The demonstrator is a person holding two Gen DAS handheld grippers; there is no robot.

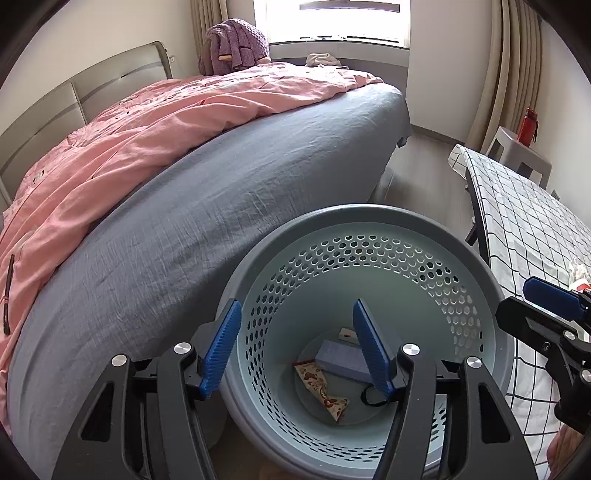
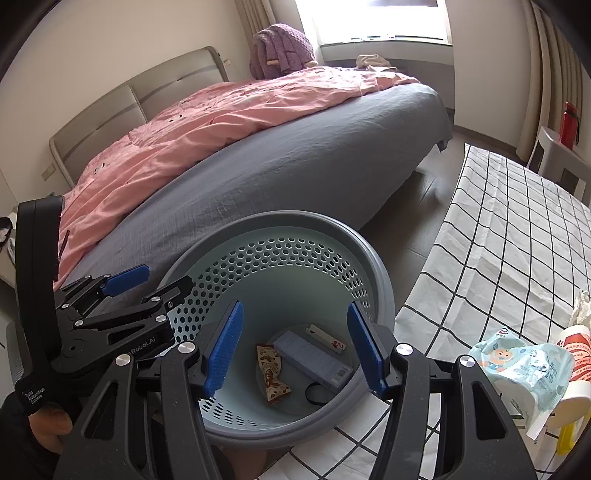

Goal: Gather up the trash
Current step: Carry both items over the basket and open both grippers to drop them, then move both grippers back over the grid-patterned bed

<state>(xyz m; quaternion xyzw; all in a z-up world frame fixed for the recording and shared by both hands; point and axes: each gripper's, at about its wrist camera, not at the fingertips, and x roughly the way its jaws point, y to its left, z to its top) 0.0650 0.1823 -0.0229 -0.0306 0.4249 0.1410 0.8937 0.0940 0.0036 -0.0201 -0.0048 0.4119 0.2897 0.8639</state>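
Both grippers empty over the basket (image 2: 373,273)

Box (image 2: 314,353) and wrapper (image 2: 272,376) inside; left gripper (image 1: 295,347), right gripper (image 2: 293,347) agape; wipes pack (image 2: 524,373) beside basket remains

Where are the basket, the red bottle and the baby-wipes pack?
basket (image 1: 369,218): left wrist view, far rim.
red bottle (image 1: 527,125): left wrist view, body.
baby-wipes pack (image 2: 517,369): right wrist view, printed front.

Bed (image 1: 258,177) under bright window (image 1: 336,18), curtains (image 1: 506,66), perhaps tiled floor (image 1: 436,173)
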